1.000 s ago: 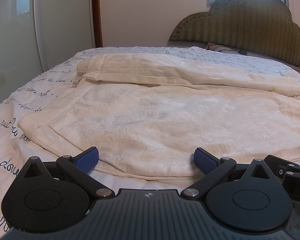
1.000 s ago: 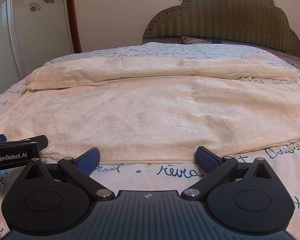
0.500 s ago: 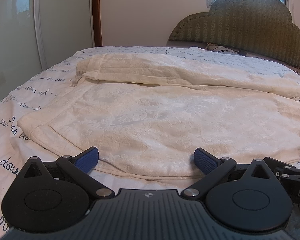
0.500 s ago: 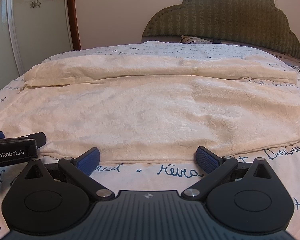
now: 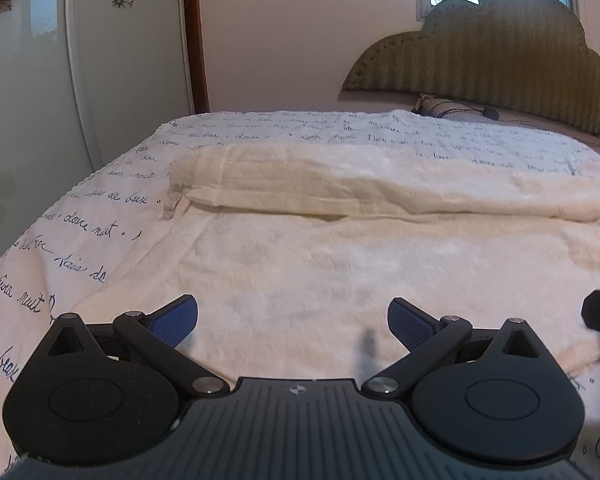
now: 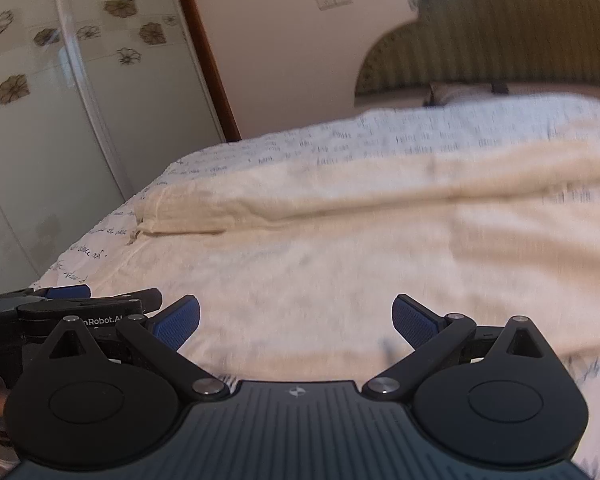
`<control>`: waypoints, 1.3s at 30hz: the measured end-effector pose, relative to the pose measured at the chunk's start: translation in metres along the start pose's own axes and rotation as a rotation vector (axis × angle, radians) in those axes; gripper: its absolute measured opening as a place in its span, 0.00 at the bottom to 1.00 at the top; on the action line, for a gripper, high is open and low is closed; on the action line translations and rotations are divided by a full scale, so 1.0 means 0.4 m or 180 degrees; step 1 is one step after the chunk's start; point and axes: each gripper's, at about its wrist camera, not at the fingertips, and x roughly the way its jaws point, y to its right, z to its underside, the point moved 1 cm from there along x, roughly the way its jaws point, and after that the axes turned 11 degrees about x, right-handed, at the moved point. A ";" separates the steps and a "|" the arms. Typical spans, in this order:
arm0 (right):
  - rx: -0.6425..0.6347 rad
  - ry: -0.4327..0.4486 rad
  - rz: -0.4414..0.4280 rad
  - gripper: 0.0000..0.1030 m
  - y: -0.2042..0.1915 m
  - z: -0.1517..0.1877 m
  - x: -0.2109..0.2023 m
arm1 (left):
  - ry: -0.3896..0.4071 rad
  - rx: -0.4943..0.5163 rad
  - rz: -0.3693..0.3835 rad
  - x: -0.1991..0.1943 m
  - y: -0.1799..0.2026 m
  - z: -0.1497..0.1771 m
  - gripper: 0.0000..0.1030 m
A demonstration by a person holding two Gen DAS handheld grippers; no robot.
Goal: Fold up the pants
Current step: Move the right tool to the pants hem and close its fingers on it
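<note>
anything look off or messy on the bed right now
Nothing stands out. The cream pants lie spread flat on the script-print bedspread, one leg already folded along the far side. Both tools, left and right, hover open over the near edge.

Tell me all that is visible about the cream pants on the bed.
The pants are cream, of soft textured fabric, spread flat and wide across the script-printed bedspread. The far leg lies folded as a long ridge across the near one, its hem on the left. Both tongs, left and right, are open above the near edge, gripping nothing.
</note>
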 end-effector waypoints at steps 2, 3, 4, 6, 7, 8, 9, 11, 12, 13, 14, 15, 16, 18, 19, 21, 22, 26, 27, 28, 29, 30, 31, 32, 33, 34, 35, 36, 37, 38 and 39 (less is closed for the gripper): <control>-0.0423 0.0205 0.0106 1.00 -0.040 -0.053 0.022 | 0.0040 -0.0072 -0.0049 0.021 -0.021 -0.024 1.00; -0.0612 0.0279 0.0194 1.00 -0.057 -0.077 0.045 | 0.0062 -0.0076 -0.0099 0.034 -0.029 -0.034 1.00; -0.0789 0.0289 0.0272 1.00 -0.071 -0.106 0.082 | 0.0061 -0.0066 -0.0160 0.047 -0.036 -0.043 1.00; -0.0958 0.0190 0.0262 1.00 -0.081 -0.154 0.165 | 0.0014 -0.0039 -0.0252 0.077 -0.046 -0.057 1.00; -0.0973 0.0108 0.0250 1.00 -0.081 -0.180 0.213 | -0.0027 -0.0030 -0.0274 0.093 -0.051 -0.061 1.00; -0.0968 0.0025 0.0271 1.00 -0.082 -0.204 0.261 | -0.0079 -0.0038 -0.0271 0.109 -0.057 -0.063 1.00; -0.0990 -0.0066 0.0258 1.00 -0.078 -0.228 0.308 | -0.0137 -0.0060 -0.0254 0.124 -0.063 -0.062 1.00; -0.1043 -0.0086 0.0222 1.00 -0.075 -0.274 0.386 | -0.0248 -0.0108 -0.0224 0.151 -0.073 -0.054 1.00; -0.1070 -0.0069 0.0232 1.00 -0.075 -0.292 0.424 | -0.0293 -0.0133 -0.0223 0.163 -0.079 -0.046 1.00; -0.1111 -0.0096 0.0194 1.00 -0.077 -0.312 0.468 | -0.0340 -0.0154 -0.0232 0.174 -0.084 -0.039 1.00; -0.1119 -0.0110 0.0139 1.00 -0.077 -0.329 0.505 | -0.0391 -0.0172 -0.0237 0.185 -0.088 -0.032 1.00; -0.1113 -0.0125 0.0097 1.00 -0.077 -0.343 0.538 | -0.0425 -0.0187 -0.0230 0.194 -0.092 -0.027 1.00; -0.1102 -0.0213 0.0048 1.00 -0.081 -0.361 0.579 | -0.0428 -0.0206 -0.0206 0.200 -0.096 -0.023 1.00; -0.1038 -0.0315 0.0033 1.00 -0.083 -0.383 0.647 | -0.0398 -0.0206 -0.0204 0.200 -0.096 -0.019 1.00; -0.0996 -0.0373 0.0007 1.00 -0.084 -0.392 0.679 | -0.0390 -0.0180 -0.0212 0.201 -0.092 -0.019 1.00; -0.0917 -0.0487 -0.0015 1.00 -0.087 -0.401 0.737 | -0.0373 -0.0134 -0.0234 0.202 -0.086 -0.015 1.00; -0.0893 -0.0533 0.0000 1.00 -0.090 -0.404 0.766 | -0.0358 -0.0120 -0.0239 0.203 -0.083 -0.013 1.00; -0.0841 -0.0832 -0.0030 1.00 -0.097 -0.395 0.860 | -0.0342 -0.0126 -0.0233 0.200 -0.079 -0.010 1.00; -0.0841 -0.0936 -0.0077 0.99 -0.098 -0.388 0.879 | -0.0334 -0.0132 -0.0232 0.199 -0.079 -0.008 1.00; -0.0848 -0.1043 -0.0142 0.99 -0.102 -0.379 0.898 | -0.0324 -0.0129 -0.0238 0.196 -0.077 -0.006 1.00; -0.0890 -0.1130 -0.0185 0.99 -0.106 -0.370 0.912 | -0.0318 -0.0125 -0.0241 0.195 -0.076 -0.005 1.00; -0.0947 -0.1246 -0.0223 1.00 -0.110 -0.360 0.925 | -0.0314 -0.0124 -0.0238 0.196 -0.076 -0.005 1.00; -0.1005 -0.1409 -0.0277 1.00 -0.117 -0.346 0.940 | -0.0316 -0.0127 -0.0232 0.196 -0.076 -0.006 1.00; -0.1059 -0.1452 -0.0309 1.00 -0.123 -0.337 0.949 | -0.0318 -0.0133 -0.0224 0.195 -0.077 -0.007 1.00; -0.1127 -0.1433 -0.0345 0.99 -0.127 -0.333 0.947 | -0.0321 -0.0137 -0.0217 0.196 -0.078 -0.008 1.00; -0.1172 -0.1443 -0.0395 0.97 -0.129 -0.334 0.945 | -0.0326 -0.0140 -0.0212 0.197 -0.079 -0.009 1.00; -0.1173 -0.1461 -0.0478 0.87 -0.127 -0.338 0.941 | -0.0330 -0.0141 -0.0208 0.196 -0.080 -0.011 1.00; -0.1175 -0.1463 -0.0534 0.78 -0.127 -0.340 0.936 | -0.0337 -0.0140 -0.0202 0.195 -0.081 -0.013 1.00; -0.1209 -0.1456 -0.0534 0.73 -0.128 -0.343 0.932 | -0.0351 -0.0141 -0.0191 0.194 -0.082 -0.015 1.00; -0.1213 -0.1440 -0.0560 0.50 -0.126 -0.347 0.925 | -0.0376 -0.0151 -0.0170 0.193 -0.086 -0.019 1.00; -0.1163 -0.1428 -0.0632 0.24 -0.121 -0.354 0.915 | -0.0394 -0.0176 -0.0143 0.193 -0.092 -0.025 1.00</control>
